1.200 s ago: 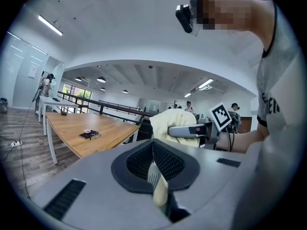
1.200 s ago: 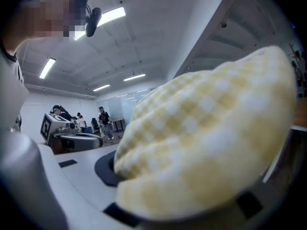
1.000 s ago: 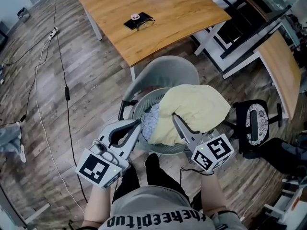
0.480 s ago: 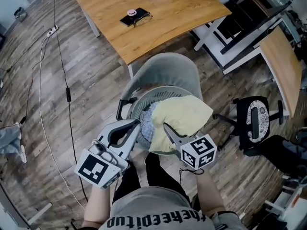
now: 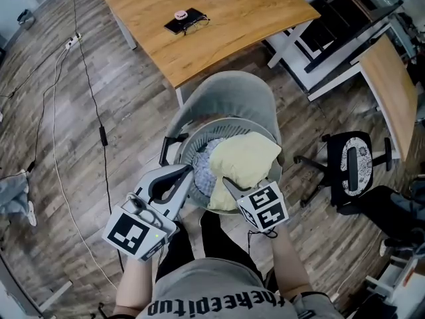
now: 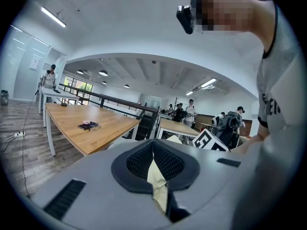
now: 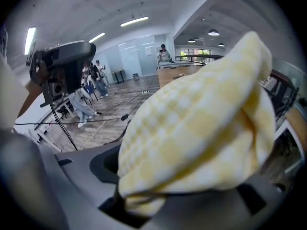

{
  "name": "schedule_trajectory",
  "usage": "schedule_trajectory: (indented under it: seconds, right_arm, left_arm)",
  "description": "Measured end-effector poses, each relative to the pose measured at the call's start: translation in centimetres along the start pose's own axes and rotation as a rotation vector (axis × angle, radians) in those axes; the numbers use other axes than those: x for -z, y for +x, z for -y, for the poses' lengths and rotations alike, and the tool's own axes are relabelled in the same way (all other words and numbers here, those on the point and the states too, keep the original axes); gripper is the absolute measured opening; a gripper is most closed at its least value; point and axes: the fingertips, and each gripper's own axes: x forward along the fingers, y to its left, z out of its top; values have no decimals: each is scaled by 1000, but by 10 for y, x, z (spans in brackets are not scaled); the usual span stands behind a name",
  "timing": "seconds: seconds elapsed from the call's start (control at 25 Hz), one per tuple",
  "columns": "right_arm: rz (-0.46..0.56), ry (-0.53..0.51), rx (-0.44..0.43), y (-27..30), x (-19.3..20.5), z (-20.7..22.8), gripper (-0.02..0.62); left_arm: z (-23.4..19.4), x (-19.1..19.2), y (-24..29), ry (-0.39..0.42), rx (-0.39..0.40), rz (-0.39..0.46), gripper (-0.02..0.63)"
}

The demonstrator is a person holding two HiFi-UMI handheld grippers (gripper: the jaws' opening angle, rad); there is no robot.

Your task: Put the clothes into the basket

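Nearest: left gripper (image 5: 190, 172), jaws together, tips at the near-left rim of the basket (image 5: 199, 137). A yellow sliver shows in the slit between its jaws. I cannot tell whether it is nipped or merely seen through the gap. Nothing hangs from this gripper in the head view.

Just to its right: right gripper (image 5: 226, 182), pointing down into the basket. Its jaws are opening and stand wide apart, with the yellow cloth (image 5: 246, 159) bulging between them and a fold deep in the crotch. This reads as a release, not a firm grip.

The basket stands on a grey chair (image 5: 232, 92). The yellow cloth lies on top and fills the right side. A blue-white cloth (image 5: 204, 168) lies beneath it at the left.

Progress (judgement): these two pieces are as good as in; what is left is to let go and draw clear. A grey heap (image 5: 14, 195) on the floor well to the left may be another garment, but it is too small to tell.

Hidden: the basket's bottom and near rim, under cloth and grippers. Cloth blocks most of the right gripper view. Far: table (image 5: 219, 18) with a dark item (image 5: 186, 22) on it, not identifiable.
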Motion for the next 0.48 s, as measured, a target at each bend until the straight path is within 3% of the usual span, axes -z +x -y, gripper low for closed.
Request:
schedule_trajectory:
  seconds: [0.12, 0.48]
  right_arm:
    - [-41, -52, 16, 1, 9, -2, 230]
    - [-40, -47, 35, -2, 8, 4, 232]
  left_arm:
    - [1, 2, -2, -2, -4, 0, 15]
    - [-3, 3, -1, -6, -8, -4, 15]
